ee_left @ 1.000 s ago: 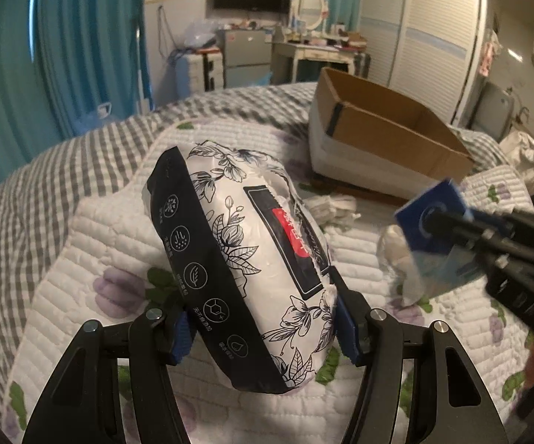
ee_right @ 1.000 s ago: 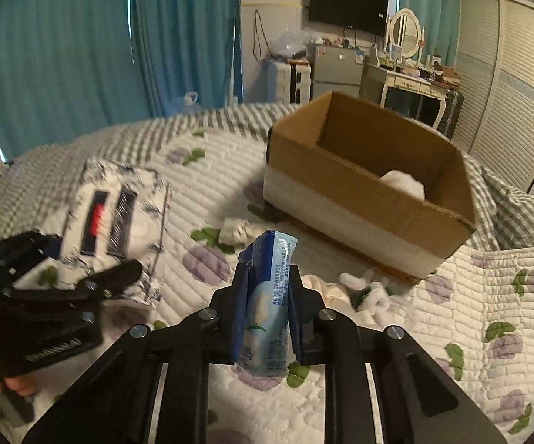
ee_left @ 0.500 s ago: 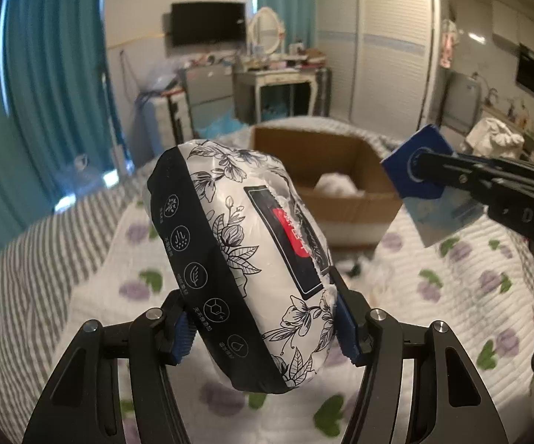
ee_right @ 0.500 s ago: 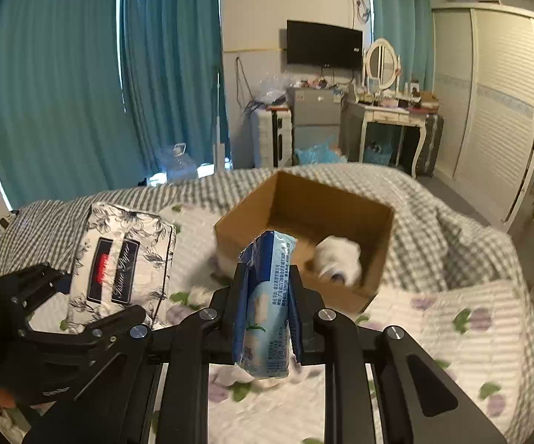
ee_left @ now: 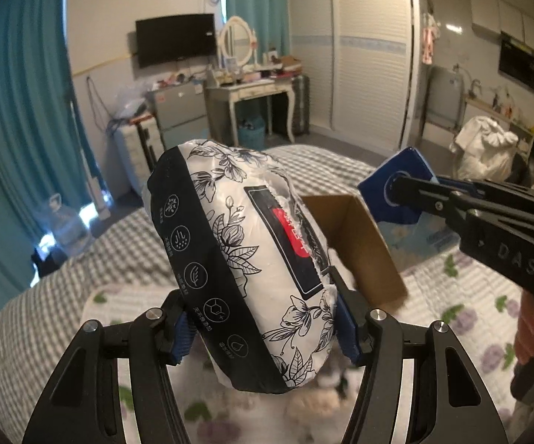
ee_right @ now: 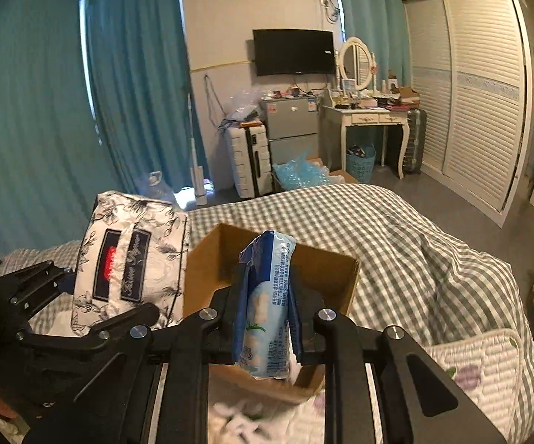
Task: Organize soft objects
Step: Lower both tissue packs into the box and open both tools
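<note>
You have both hands loaded and lifted over the bed, which reads as a carry toward the cardboard box rather than a pick. Your left gripper has its jaws clamped on the fat floral tissue pack, squeezing it across its width so the soft bulk bulges above the pads; gripping it low like this leaves most of the pack standing proud at 12 o'clock. Your right gripper has its jaws pressed nearly together on the slim blue wipes packet, held upright on edge.

In the right wrist view the box sits directly behind the packet, open top facing you, on the checked bedspread. The tissue pack hangs at 9 o'clock of the box, just beside its near wall.

Loose white soft items, blurred, lie on the quilt below, at 6 o'clock. Judging by this, the two grippers are close together, so they may crowd each other over the box opening. The wall of the box also stands between the tissue pack and the inside.
</note>
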A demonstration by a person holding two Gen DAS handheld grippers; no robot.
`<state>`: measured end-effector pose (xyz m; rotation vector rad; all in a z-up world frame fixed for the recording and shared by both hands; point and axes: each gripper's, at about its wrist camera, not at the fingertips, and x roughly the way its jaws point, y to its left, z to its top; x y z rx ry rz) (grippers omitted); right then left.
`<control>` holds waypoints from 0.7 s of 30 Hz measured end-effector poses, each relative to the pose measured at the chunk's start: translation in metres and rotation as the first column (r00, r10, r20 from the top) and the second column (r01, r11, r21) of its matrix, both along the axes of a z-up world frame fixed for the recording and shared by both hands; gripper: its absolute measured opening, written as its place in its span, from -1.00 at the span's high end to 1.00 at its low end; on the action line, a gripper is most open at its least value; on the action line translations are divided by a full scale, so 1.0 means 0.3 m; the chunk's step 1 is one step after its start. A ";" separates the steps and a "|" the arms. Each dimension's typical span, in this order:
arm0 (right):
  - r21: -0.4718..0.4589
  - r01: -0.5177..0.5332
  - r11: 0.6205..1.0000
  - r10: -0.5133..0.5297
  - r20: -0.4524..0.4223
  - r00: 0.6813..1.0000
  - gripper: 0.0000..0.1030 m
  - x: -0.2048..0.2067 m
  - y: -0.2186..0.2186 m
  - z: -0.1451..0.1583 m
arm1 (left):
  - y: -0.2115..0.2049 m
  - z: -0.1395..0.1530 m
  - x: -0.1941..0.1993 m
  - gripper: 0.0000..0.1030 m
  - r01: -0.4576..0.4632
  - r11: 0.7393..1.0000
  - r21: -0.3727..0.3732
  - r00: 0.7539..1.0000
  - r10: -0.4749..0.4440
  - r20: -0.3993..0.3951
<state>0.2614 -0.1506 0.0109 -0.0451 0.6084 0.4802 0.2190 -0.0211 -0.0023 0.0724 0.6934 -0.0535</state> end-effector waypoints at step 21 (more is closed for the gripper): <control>0.016 0.070 0.997 -0.069 -0.056 0.996 -0.08 0.163 -0.022 -0.147 | -0.011 -0.116 0.105 -0.61 -0.073 0.993 0.098 0.997 0.075 -0.016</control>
